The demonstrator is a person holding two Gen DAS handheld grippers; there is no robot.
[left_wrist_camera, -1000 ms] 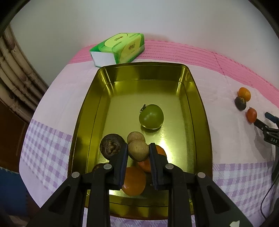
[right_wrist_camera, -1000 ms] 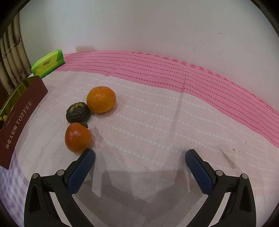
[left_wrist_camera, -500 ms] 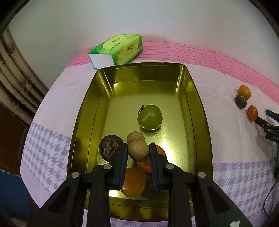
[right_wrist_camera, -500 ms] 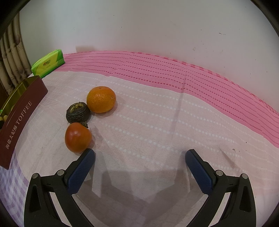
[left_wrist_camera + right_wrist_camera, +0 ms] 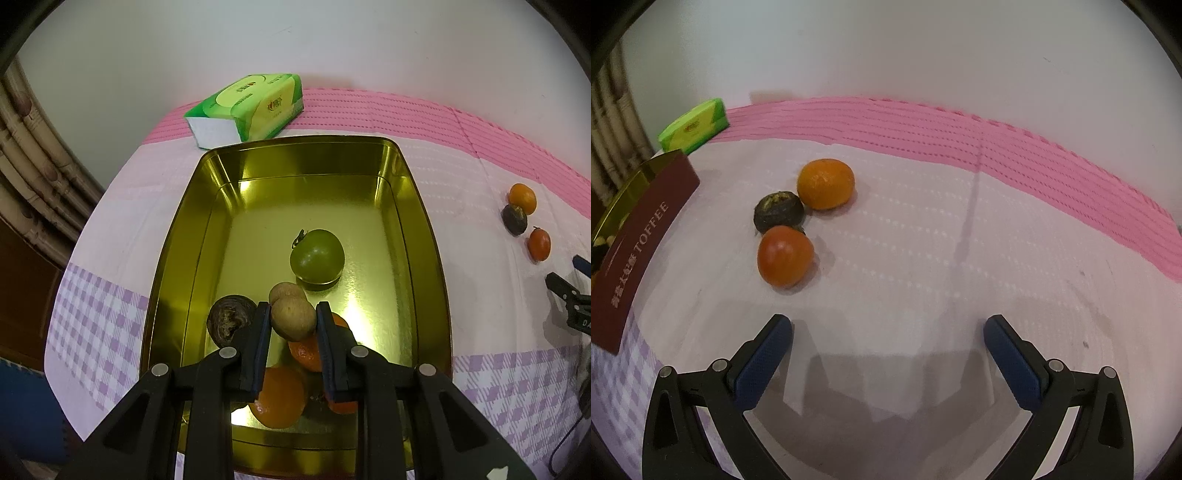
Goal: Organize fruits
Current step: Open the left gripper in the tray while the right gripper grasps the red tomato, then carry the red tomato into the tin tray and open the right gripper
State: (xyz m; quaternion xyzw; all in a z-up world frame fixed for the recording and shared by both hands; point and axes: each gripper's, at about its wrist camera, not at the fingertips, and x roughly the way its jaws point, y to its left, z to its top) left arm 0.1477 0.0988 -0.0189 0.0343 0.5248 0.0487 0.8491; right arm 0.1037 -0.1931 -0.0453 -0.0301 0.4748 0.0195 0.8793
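Note:
My left gripper [image 5: 292, 321] is shut on a small tan round fruit [image 5: 293, 319] and holds it over the near end of the gold tin tray [image 5: 424, 236]. In the tray lie a green fruit [image 5: 317, 256], another tan fruit [image 5: 284, 292], a dark wrinkled fruit [image 5: 229, 319] and orange fruits [image 5: 279, 397]. My right gripper [image 5: 886, 332] is open and empty above the cloth. In front of it lie a red-orange fruit [image 5: 785, 256], a dark fruit [image 5: 779, 213] and an orange [image 5: 826, 183].
A green tissue pack [image 5: 251, 105] lies behind the tray against the white wall. The tray's maroon side [image 5: 639, 251] stands at the left of the right wrist view. The table's left edge and bamboo furniture [image 5: 33, 177] are to the left.
My left gripper, with the tan fruit, has drawn back slightly from the tray. My right gripper has moved back and left a little from the three fruits.

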